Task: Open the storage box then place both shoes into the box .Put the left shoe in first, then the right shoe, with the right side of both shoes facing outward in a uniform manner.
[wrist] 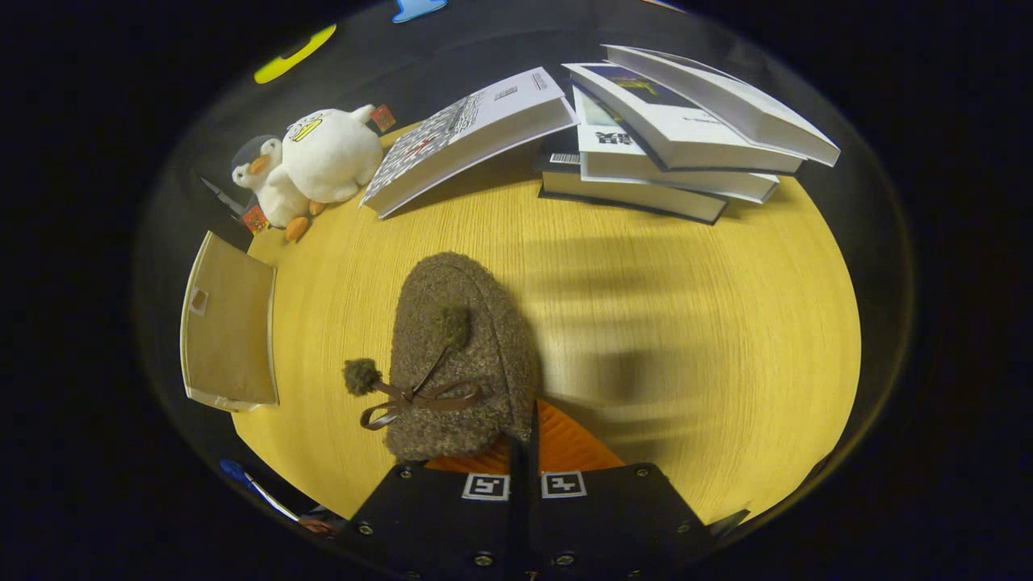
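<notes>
Hand-held gripper pinched on the shoe's heel rim; shoe's long axis points straight ahead, box off left.

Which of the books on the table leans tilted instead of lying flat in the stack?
The white book beside the plush penguin: it leans against the stack. The fingers are shut on the shoe.

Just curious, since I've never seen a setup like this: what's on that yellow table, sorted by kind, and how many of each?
Shoes: 1, the brown fuzzy slipper, its heel rim pinched between the closed fingers of the gripper
Books: 5, a stack of four and a leaning book
Plush toys: 1, a penguin
Cardboard flap: 1
Total: 8
</notes>
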A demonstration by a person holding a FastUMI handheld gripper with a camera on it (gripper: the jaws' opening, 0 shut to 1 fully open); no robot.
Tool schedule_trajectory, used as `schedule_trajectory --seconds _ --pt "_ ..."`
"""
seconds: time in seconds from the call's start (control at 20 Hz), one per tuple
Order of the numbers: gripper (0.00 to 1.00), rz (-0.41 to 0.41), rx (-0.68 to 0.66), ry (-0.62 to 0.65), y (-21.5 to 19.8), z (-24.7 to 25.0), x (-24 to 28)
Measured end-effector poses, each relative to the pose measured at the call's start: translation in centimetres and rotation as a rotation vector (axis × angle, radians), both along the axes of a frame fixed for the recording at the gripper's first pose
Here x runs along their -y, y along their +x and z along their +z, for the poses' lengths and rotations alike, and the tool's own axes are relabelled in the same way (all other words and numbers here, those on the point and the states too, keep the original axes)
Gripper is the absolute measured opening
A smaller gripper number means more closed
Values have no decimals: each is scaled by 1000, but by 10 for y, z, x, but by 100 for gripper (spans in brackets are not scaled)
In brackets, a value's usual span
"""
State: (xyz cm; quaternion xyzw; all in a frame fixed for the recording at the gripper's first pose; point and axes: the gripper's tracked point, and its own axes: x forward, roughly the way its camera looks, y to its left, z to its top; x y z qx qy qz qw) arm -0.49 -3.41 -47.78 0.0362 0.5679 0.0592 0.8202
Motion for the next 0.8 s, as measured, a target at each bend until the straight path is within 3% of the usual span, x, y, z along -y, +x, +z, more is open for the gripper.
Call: schedule_trajectory --seconds 0.15,0.4,0.8 --pt "0 -21 2 41 1 21 -9" --pt "0 34 73 66 12 85 -44" --pt "0 226 196 66 30 174 -147"
